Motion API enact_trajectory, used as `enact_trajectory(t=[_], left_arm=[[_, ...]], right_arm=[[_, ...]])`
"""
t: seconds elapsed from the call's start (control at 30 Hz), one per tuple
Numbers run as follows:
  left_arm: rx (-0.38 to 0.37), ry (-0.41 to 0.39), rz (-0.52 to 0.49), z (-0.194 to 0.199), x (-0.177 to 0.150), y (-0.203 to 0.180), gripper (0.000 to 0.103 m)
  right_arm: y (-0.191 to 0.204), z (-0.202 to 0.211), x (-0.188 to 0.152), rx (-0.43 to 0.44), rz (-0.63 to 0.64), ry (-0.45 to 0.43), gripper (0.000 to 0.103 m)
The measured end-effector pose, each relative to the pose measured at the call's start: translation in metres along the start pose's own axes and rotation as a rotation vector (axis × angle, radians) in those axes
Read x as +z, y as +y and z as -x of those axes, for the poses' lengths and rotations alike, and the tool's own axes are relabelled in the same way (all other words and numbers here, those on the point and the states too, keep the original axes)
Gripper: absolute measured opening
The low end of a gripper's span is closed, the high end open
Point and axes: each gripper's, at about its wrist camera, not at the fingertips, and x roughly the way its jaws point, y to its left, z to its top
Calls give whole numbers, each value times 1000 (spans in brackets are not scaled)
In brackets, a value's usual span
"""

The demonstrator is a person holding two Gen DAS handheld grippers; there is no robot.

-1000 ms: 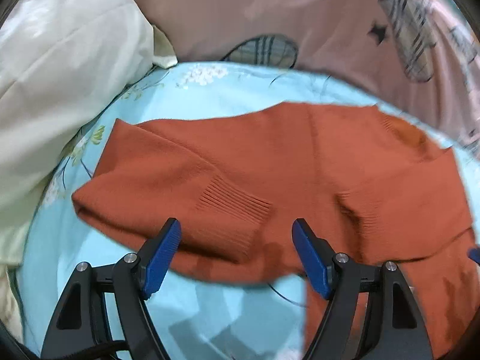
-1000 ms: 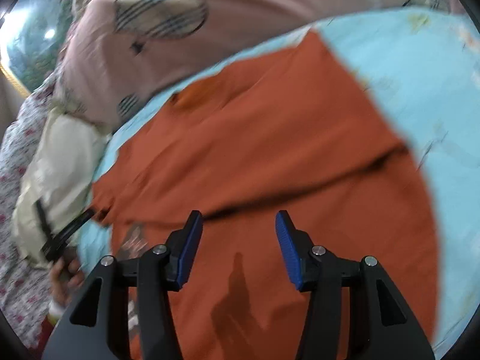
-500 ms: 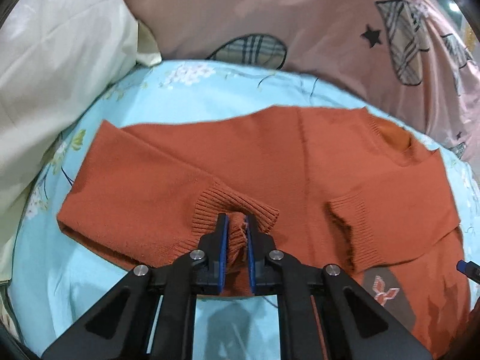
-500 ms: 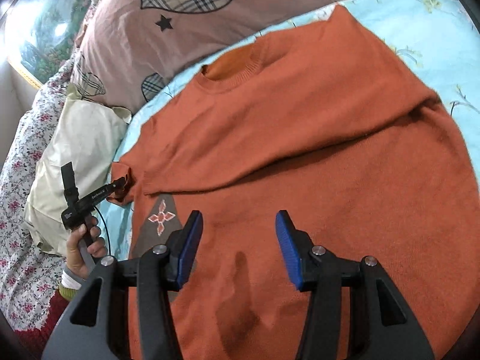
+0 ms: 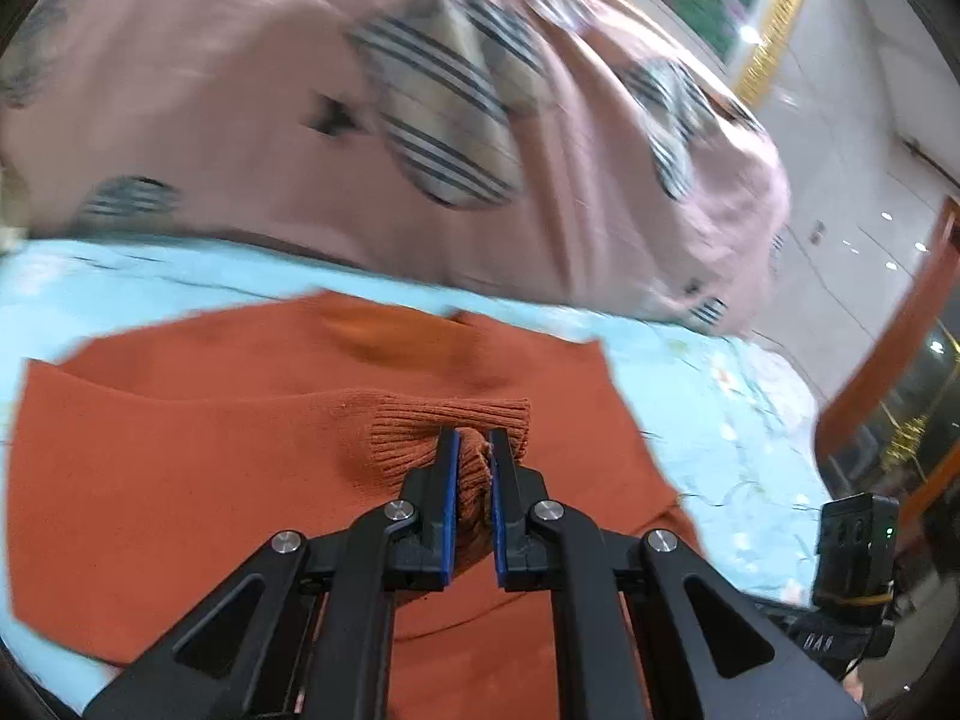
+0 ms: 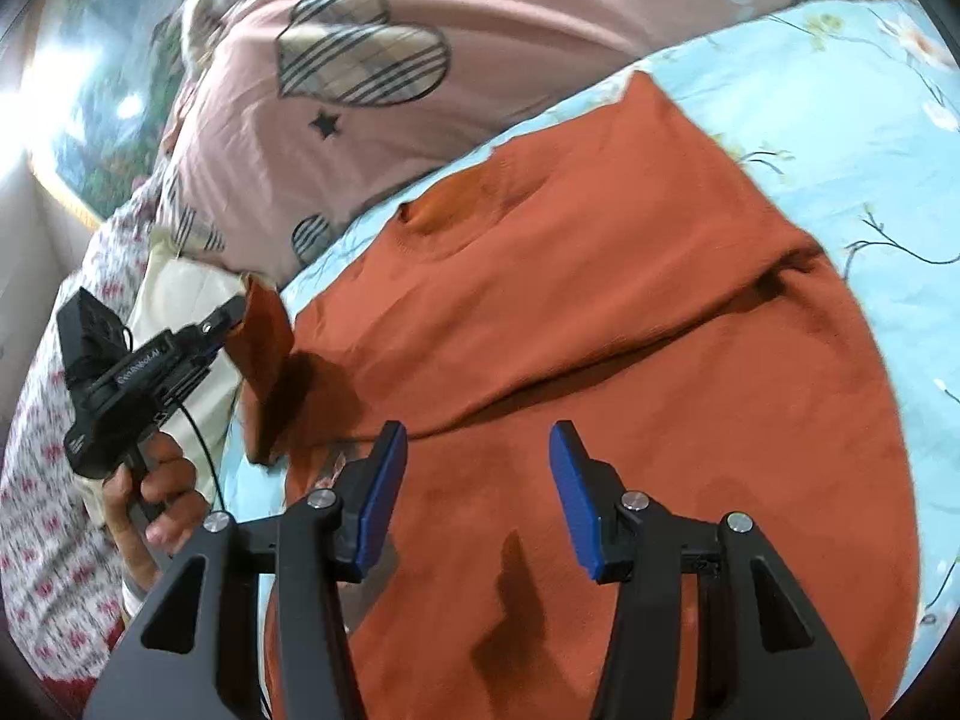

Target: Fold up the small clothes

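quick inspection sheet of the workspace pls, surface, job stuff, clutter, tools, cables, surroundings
surface: light blue floral bedsheet.
job's things: orange sweater spread on the sheet, one sleeve folded across the body; other sleeve's ribbed cuff lifted.
clutter: pink quilt with plaid hearts behind the sweater; cream pillow beside it.
grippers: left tool shut on the cuff; right tool open above the sweater body, holding nothing.
cables: thin black cable hanging from the left tool.
surroundings: framed picture and pale wall, blurred.
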Motion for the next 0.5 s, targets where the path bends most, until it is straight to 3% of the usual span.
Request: enact_trajectory(t=[0.1, 0.23, 0.33, 0.37, 0.4, 0.5], left_arm=[[-1, 53, -22, -51, -12, -25, 8], [74, 155, -41, -106, -37, -27, 9], [61, 184, 4, -95, -51, -11, 21], [65, 179, 9, -88, -54, -7, 32], [73, 164, 7, -75, -58, -2, 45], [144, 100, -2, -22, -73, 15, 58]], right_arm=[[-15, 2, 9, 0, -36, -16, 51], [-26, 2, 18, -14, -50, -36, 51], [-23, -4, 25, -11, -35, -33, 51], [-20, -7, 27, -5, -25, -30, 51], [-16, -11, 29, -2, -9, -27, 52], [-5, -33, 34, 1, 16, 5, 62]])
